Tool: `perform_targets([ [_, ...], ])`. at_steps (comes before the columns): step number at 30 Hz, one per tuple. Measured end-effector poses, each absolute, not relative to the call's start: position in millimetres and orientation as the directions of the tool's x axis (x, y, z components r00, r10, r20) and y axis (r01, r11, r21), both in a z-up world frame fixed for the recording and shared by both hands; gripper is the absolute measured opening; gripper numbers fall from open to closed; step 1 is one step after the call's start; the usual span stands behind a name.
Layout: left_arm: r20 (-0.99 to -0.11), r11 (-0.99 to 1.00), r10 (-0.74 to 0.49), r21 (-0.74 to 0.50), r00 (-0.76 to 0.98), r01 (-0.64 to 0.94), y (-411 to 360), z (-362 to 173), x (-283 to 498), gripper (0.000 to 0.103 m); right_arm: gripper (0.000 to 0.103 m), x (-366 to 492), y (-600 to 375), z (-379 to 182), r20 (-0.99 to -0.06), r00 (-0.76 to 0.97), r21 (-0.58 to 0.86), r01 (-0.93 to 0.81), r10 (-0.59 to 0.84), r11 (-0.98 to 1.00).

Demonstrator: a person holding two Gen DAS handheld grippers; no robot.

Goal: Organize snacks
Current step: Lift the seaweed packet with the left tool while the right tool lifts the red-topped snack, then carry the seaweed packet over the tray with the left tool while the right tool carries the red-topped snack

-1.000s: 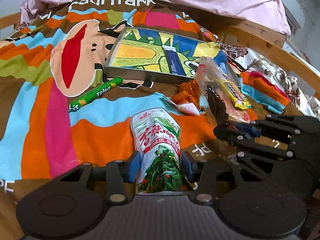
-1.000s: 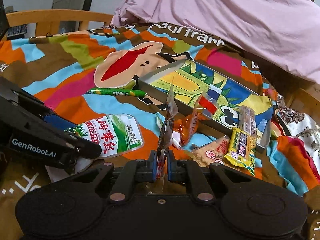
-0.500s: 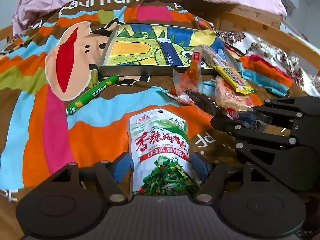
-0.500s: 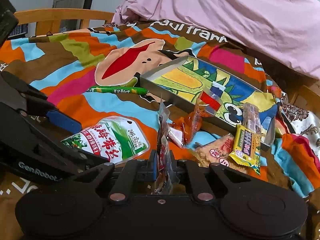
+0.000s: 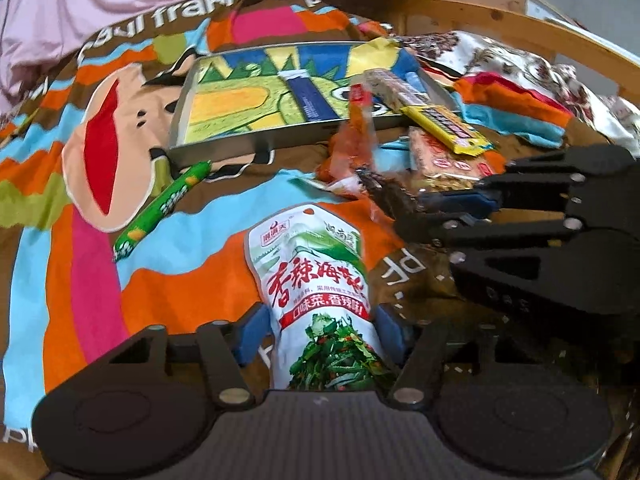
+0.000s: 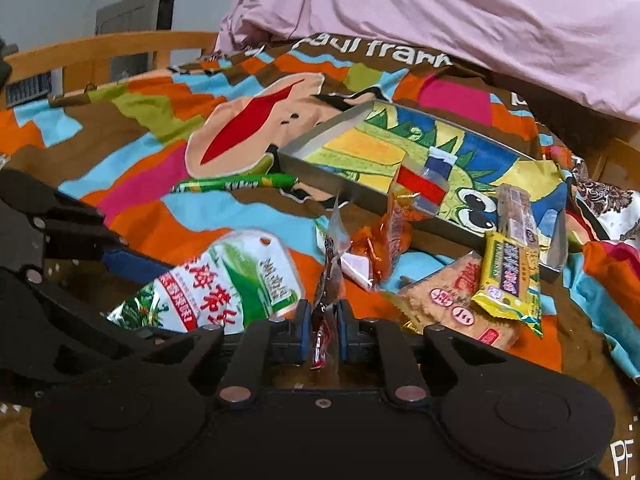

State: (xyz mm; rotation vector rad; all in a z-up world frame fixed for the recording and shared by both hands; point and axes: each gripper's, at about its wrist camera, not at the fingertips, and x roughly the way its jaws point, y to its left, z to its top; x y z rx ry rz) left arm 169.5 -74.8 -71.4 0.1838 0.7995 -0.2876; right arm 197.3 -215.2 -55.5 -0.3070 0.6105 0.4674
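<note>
My left gripper [image 5: 322, 334] is shut on the lower end of a white and green seaweed snack pouch [image 5: 316, 280], which also shows in the right wrist view [image 6: 224, 280]. My right gripper [image 6: 325, 330] is shut on a thin dark snack packet [image 6: 330, 268], held edge-on and upright; it shows in the left wrist view [image 5: 390, 196]. A shallow metal tray [image 5: 224, 144] with a cartoon bottom lies on the bedspread and holds a blue packet [image 5: 308, 98]. The tray also shows in the right wrist view [image 6: 320, 140].
A green sausage stick [image 5: 160, 208] lies left of the tray. An orange packet [image 6: 394, 236], a biscuit pack [image 6: 452, 300] and a yellow bar [image 6: 508, 272] lie near the tray's right end. A pink quilt [image 6: 440, 8] and wooden bed rail [image 5: 520, 28] border the bedspread.
The left gripper has lifted and drawn back with the seaweed pouch, tilting it up. The right gripper has lowered slightly, still holding the dark packet.
</note>
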Motion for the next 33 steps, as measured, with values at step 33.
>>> perform_targets([
  [33, -0.48, 0.983, -0.171, -0.03, 0.86, 0.179, -102.2, 24.1, 227.8, 0.041, 0.012, 246.7, -287.0, 22.9, -0.253, 0.948, -0.191, -0.244, 0.193, 0.951],
])
